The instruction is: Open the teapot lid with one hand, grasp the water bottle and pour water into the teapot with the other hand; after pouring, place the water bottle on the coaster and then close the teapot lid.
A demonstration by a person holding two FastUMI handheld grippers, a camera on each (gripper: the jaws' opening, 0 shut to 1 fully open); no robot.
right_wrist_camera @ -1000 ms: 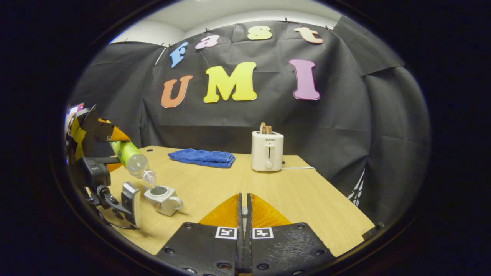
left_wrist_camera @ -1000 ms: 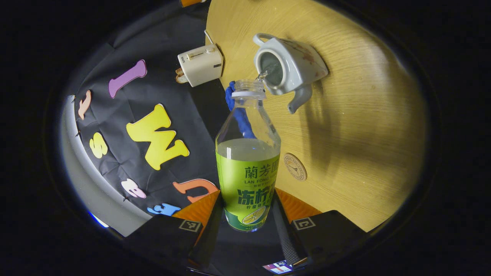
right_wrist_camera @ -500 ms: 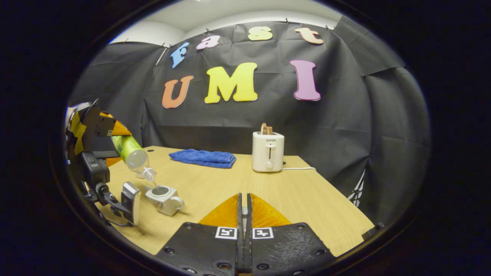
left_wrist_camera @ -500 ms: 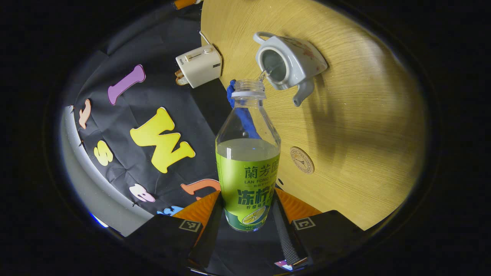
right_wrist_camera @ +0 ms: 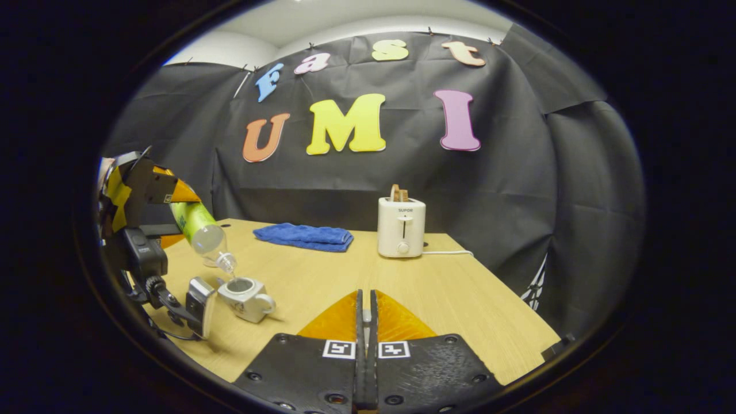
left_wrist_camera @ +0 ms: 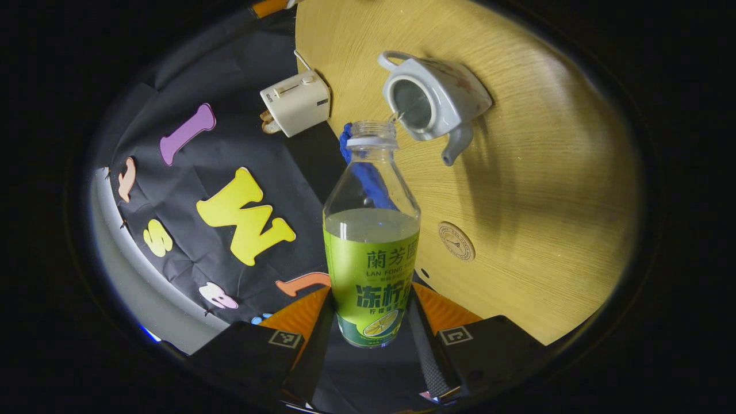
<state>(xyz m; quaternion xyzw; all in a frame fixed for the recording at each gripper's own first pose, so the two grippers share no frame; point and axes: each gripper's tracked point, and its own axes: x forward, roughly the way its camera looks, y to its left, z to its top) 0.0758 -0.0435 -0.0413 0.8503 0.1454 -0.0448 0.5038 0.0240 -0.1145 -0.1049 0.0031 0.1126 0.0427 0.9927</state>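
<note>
left tongs (left_wrist_camera: 371,322) clamp clear plastic water bottle (left_wrist_camera: 371,230) over round white teapot (left_wrist_camera: 432,98); right tongs (right_wrist_camera: 364,315) together

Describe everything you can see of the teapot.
The teapot is a small, squat pot of glossy white ceramic, as it looks, with faint reddish marks on its side. It has a short curved spout and a loop handle on opposite sides. Its lid is off and the round mouth stands open. It sits upright on the wooden table, apart from the coaster. The tilted water bottle, held in the left claw, has its neck just above the mouth, and a thin stream of water runs in.
</note>
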